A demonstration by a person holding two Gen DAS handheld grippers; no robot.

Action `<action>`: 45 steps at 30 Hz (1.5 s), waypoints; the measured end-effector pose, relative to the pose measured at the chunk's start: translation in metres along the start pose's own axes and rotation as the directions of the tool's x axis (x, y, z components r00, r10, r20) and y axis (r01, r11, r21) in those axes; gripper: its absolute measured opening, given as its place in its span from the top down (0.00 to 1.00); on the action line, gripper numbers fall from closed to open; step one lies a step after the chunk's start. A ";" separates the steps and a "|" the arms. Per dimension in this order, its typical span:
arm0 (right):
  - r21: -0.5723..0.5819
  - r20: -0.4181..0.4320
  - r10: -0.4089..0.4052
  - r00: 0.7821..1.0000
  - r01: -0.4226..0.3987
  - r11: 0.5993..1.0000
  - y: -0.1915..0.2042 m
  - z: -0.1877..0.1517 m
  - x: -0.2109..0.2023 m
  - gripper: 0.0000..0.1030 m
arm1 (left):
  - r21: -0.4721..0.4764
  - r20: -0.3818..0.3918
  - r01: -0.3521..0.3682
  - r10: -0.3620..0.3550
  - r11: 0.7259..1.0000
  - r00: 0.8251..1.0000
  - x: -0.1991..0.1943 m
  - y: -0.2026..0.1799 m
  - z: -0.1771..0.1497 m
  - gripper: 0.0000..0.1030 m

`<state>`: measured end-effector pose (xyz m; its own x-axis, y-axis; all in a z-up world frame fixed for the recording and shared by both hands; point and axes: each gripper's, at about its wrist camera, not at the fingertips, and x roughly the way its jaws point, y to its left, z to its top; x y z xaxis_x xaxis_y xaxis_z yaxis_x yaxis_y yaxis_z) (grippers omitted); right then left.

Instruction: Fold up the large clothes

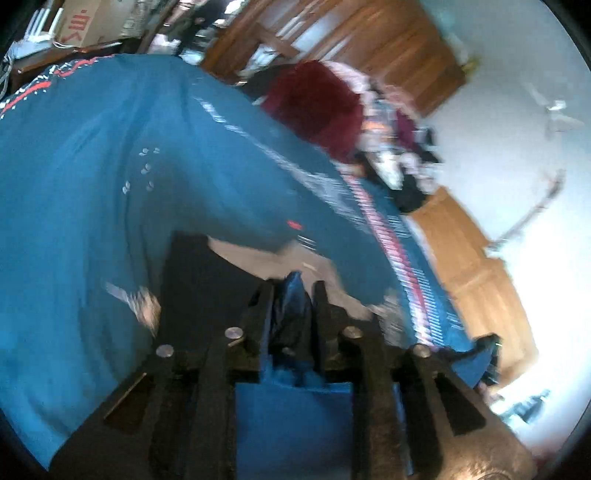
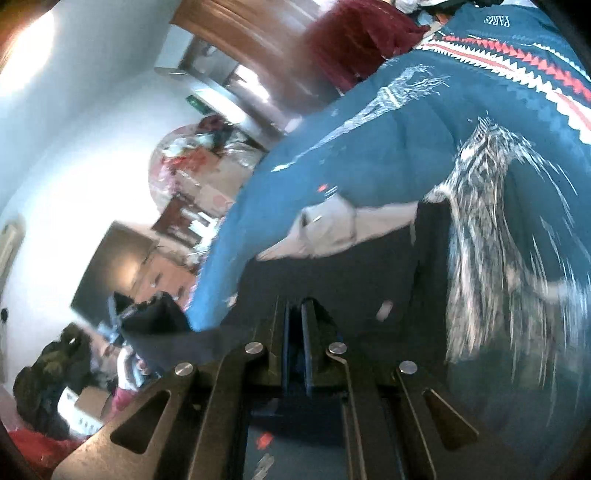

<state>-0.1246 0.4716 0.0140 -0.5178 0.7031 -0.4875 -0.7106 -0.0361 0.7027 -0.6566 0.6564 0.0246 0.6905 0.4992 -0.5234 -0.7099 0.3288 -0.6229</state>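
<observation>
Two wrist-cam views, both blurred and tilted, in a cluttered room w/ white walls and wooden doors. A big teal sweater [image 1: 110,192] w/ red-and-white zigzag bands and white printed designs fills most of each view, lifted and billowing in the air between the two hand-held tools. In the left view, the left gripper [image 1: 293,291] has its jaws partly closed w/ a bunched wad of dark teal fabric pinched between them; more cloth hangs under the tool. In the right view, the right gripper [image 2: 295,314] has its jaws almost fully together, only a thin sliver of dark fabric showing in the slot, so it looks clamped on an edge of the same sweater [image 2: 388,155]. A pale inner lining or tag [image 2: 328,229] shows where the garment folds over. Behind it: a dark red cloth heap [image 1: 314,103], a clear bag of clothes [image 2: 192,162] and a cardboard box [image 1: 85,22]. The folding surface isn't clearly visible. Risks, as I judge them: the right grip seems thin, so a quick swing could pull the edge free and drop that side; the left's bulky wad may hold several layers, so the fold could come out uneven or twisted; and the airborne cloth could land on the nearby piles rather than flat.
</observation>
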 end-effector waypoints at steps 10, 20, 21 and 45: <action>-0.040 -0.120 -0.335 0.935 0.333 0.942 -0.113 0.043 0.119 0.53 | 0.062 -0.211 -0.280 0.287 0.958 0.935 0.118 0.058 -0.011 0.48; -0.179 -0.037 -0.389 0.921 0.377 0.909 -0.090 0.050 0.127 0.34 | 0.112 -0.062 -0.232 0.240 0.966 0.969 0.038 0.027 -0.036 0.38; -0.197 -0.058 -0.431 0.901 0.412 0.889 -0.091 0.046 0.136 0.40 | 0.136 -0.059 -0.244 0.253 0.960 0.966 0.043 0.021 -0.034 0.38; -0.495 0.026 -0.432 0.901 0.387 0.778 0.079 -0.124 0.139 0.45 | 0.256 -0.046 -0.163 0.180 0.953 0.983 0.003 -0.049 -0.141 0.37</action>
<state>-0.3120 0.4784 -0.0631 -0.1475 0.6677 -0.7297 -0.9890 -0.1079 0.1012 -0.6000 0.5291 -0.0281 0.5569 0.5128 -0.6534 -0.8243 0.4375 -0.3593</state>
